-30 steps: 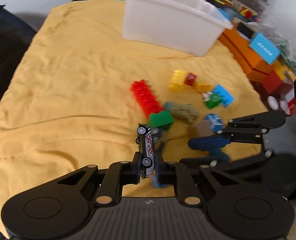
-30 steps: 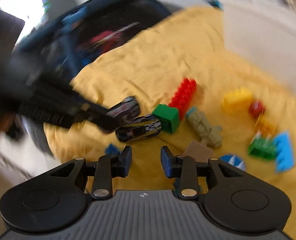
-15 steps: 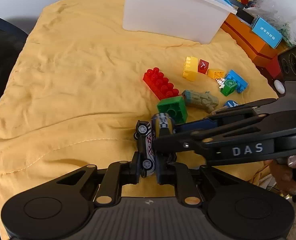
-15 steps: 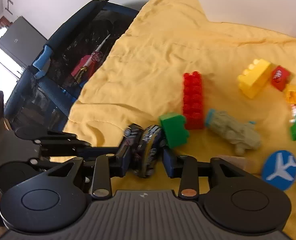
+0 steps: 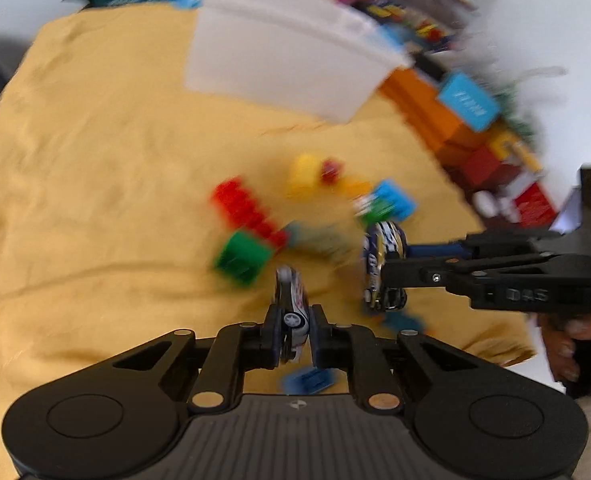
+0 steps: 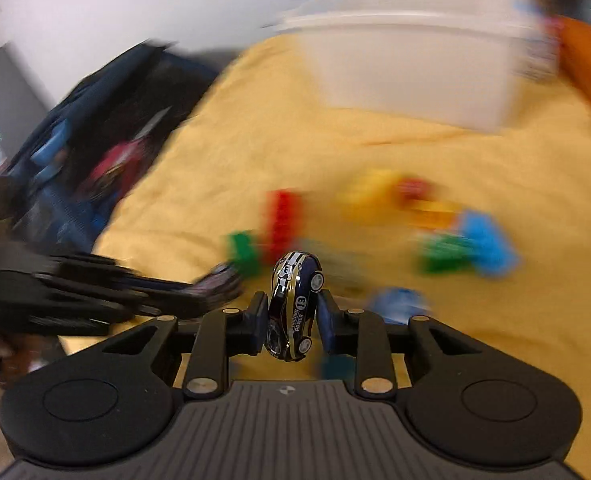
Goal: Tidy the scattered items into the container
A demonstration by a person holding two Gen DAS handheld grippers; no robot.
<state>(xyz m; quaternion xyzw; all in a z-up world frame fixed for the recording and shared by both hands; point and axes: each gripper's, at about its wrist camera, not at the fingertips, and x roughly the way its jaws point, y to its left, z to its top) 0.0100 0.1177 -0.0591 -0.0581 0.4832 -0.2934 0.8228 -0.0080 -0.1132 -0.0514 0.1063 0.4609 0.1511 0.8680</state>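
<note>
Your right tongs [image 6: 291, 320] are closing on the dark car [image 6: 293, 304], which a second ago lay on the yellow cloth [image 5: 95, 160] beside the green brick [image 5: 241, 256]; the car now sits between the pads and looks lifted clear of the cloth. Your left tongs [image 5: 295, 330] stay clamped narrow on the white car [image 5: 293, 308], as they were before. So you now carry a car in each hand, and both belong in the white bin [image 5: 283, 48] at the far end of the cloth. The bricks remain scattered in the middle, so expect several more trips after this drop.
</note>
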